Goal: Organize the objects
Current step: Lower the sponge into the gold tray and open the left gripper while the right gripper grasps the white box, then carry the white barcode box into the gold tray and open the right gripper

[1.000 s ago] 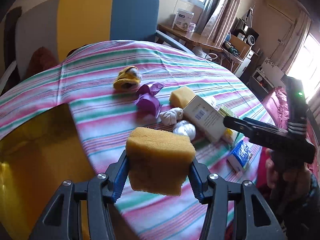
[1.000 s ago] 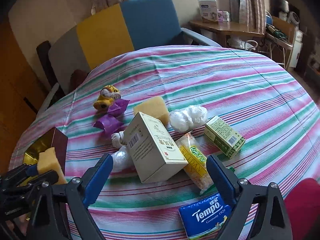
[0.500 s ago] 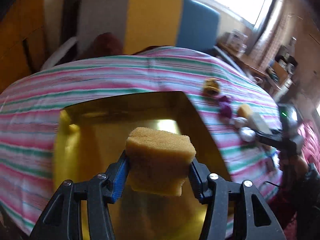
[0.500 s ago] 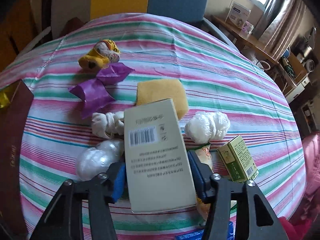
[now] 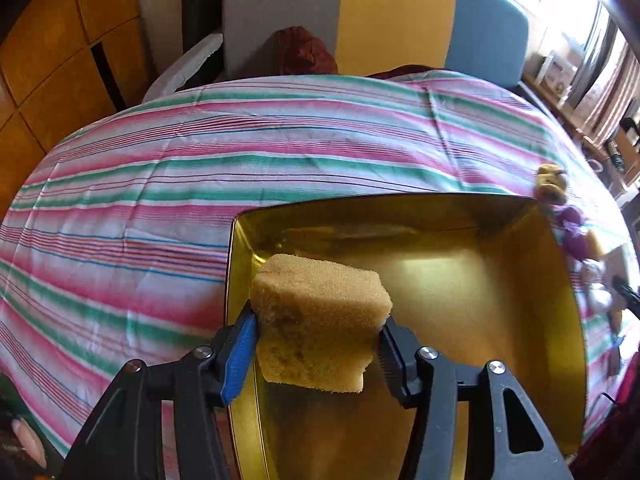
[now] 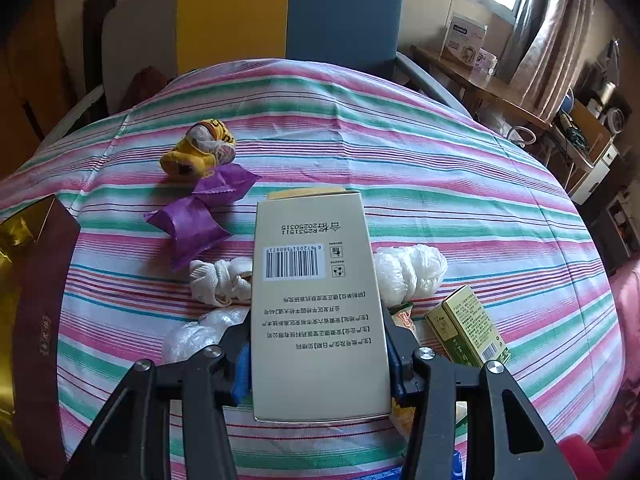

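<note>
My left gripper (image 5: pixel 316 340) holds a yellow sponge (image 5: pixel 320 312) by its sides, above the near left corner of the open gold-lined box (image 5: pixel 460 280). Its jaws are opening, with the pads still against the sponge. In the right wrist view, my right gripper (image 6: pixel 318 360) is closing on a cream carton (image 6: pixel 312 280) with a barcode, and both pads press its long sides. A second sponge (image 6: pixel 308 193) peeks out behind the carton.
Around the carton on the striped cloth lie a yellow plush toy (image 6: pixel 200 148), purple wrappers (image 6: pixel 200 216), a knotted white cloth (image 6: pixel 220 280), white plastic bundles (image 6: pixel 408 272), a green box (image 6: pixel 468 328) and a snack packet (image 6: pixel 404 318). The box's maroon wall (image 6: pixel 44 300) stands left. Chairs stand behind.
The left gripper carried the sponge leftward from over the cloth to above the gold box. The right gripper moved in and closed from wide open onto the cream carton.
</note>
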A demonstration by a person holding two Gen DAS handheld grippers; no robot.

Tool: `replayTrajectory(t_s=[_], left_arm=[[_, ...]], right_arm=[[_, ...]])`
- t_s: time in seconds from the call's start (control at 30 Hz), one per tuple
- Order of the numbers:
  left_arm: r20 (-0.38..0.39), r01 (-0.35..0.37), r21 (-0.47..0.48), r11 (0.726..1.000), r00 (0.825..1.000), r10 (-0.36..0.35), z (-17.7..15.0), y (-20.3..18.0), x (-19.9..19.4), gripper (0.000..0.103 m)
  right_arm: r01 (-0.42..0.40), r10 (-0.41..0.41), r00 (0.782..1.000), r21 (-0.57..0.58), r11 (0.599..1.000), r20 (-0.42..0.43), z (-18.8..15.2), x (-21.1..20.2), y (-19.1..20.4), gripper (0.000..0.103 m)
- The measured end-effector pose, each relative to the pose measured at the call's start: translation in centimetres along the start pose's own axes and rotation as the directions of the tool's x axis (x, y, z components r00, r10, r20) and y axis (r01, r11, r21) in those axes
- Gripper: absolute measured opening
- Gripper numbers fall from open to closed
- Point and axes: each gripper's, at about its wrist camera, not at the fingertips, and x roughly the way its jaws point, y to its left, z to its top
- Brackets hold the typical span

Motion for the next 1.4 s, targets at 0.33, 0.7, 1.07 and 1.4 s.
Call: replayTrajectory(t_s=[0.33,0.7,1.07,1.4], left_arm=[[0.045,-0.028,-0.025,0.999,0.999,0.029,2.0,0.6,-0.2,0.077],[0.178,-0.008,-0.124,0.992,0.984,0.03,-6.1,1.8,-7.7,0.076],[0.201,-0.049,-0.255,0.966,0.974,0.102,-13.3,5.2,-11.3,0.076],[0.202,-0.064,-0.313,0.948,0.971,0.132,-16.8,8.1,-12.3,0.074]], right_arm=[[-0.008,0.007,0.999,0.016,1.0,0.05,0.4,-0.4,-0.3,0.051],[-0.071,0.067,0.994,0.043,0.997,0.085,0.5,-2.4,0.7,0.051],[-0.411,0.438,0.897,-0.263,0.873,0.053,1.8,-11.8,19.3,0.051],[-0.491,0.438,0.87,-0.299,0.819,-0.228,-1.2,-6.5,38.4,0.052]])
